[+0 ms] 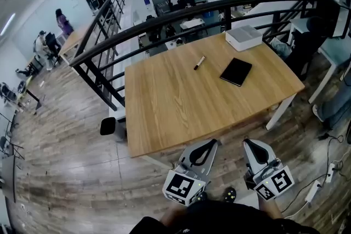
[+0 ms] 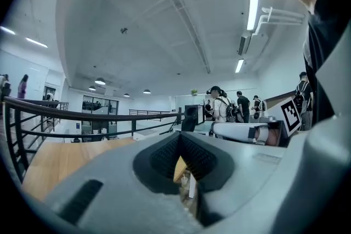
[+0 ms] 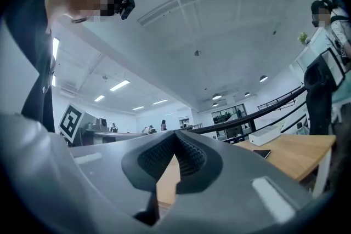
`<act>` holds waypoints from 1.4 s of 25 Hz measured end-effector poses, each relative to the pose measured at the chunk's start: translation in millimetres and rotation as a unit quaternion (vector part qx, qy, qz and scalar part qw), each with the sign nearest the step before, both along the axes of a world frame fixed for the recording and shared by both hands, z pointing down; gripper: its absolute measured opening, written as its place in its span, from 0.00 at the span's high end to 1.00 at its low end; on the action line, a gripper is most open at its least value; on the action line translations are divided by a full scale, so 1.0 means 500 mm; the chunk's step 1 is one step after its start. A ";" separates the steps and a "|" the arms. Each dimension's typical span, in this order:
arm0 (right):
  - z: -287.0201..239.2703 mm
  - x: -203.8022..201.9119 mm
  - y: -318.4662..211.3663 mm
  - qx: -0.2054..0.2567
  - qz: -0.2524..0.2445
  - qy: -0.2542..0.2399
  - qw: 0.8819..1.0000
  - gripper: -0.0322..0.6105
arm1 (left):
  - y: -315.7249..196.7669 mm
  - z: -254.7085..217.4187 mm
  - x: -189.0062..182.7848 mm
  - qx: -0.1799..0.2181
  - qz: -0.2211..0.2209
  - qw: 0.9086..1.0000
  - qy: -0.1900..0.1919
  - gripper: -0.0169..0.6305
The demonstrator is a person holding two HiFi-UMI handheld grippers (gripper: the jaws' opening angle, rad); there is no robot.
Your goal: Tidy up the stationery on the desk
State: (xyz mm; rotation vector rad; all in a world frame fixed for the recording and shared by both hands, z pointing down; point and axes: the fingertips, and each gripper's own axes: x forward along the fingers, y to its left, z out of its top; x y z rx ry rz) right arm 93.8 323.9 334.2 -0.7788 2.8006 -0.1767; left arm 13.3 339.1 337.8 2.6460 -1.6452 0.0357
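Looking down from my head I get the whole wooden desk [image 1: 181, 101]. A black marker pen [image 1: 199, 63] lies on its far half, a black notebook [image 1: 236, 72] sits just to the right of the pen, and a white box [image 1: 244, 38] stands at the far right corner. My left gripper [image 1: 212, 143] and right gripper [image 1: 248, 143] hang side by side off the near edge, short of the tabletop and well apart from all three things. Along the right gripper's jaws I see them meeting with nothing between them; the notebook and box show past them on the right, but the pen does not appear there. The left gripper's jaws are likewise pressed together and empty. That view catches only a strip of desk on the left and people [image 2: 219, 107] standing beyond
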 end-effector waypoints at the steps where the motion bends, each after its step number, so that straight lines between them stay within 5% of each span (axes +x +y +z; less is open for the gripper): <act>1: 0.001 0.005 -0.003 -0.001 0.000 -0.001 1.000 0.94 | -0.003 -0.001 0.004 0.000 -0.001 1.000 -0.001 0.98; 35: 0.038 0.308 -0.062 -0.010 0.058 -0.005 0.998 0.94 | -0.084 0.037 0.301 -0.017 0.064 0.998 -0.024 0.98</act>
